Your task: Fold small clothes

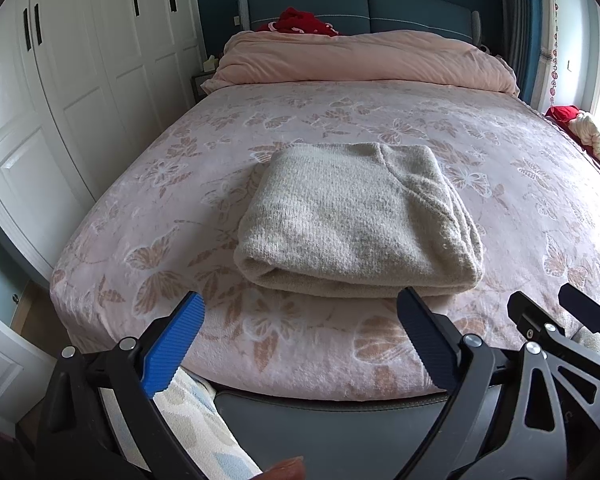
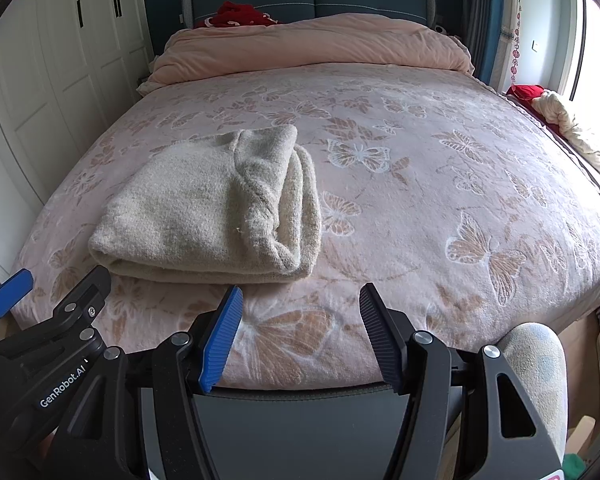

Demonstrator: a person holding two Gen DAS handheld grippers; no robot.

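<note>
A beige knitted garment (image 1: 356, 216) lies folded into a thick rectangle on the pink butterfly-patterned bed (image 1: 148, 184). In the right wrist view the garment (image 2: 208, 208) sits left of centre on the bed (image 2: 440, 184). My left gripper (image 1: 300, 308) is open and empty, just short of the garment's near edge. My right gripper (image 2: 300, 300) is open and empty, over the bed's foot, to the right of the garment's near corner. The right gripper also shows at the right edge of the left wrist view (image 1: 560, 312), and the left gripper at the left edge of the right wrist view (image 2: 52, 292).
A rolled pink duvet (image 1: 360, 60) lies at the head of the bed with red cloth (image 1: 300, 22) behind it. White wardrobe doors (image 1: 60, 80) stand on the left. Red and cream cloth (image 2: 556, 116) lies by the window on the right. The dark footboard (image 1: 332, 432) is below the grippers.
</note>
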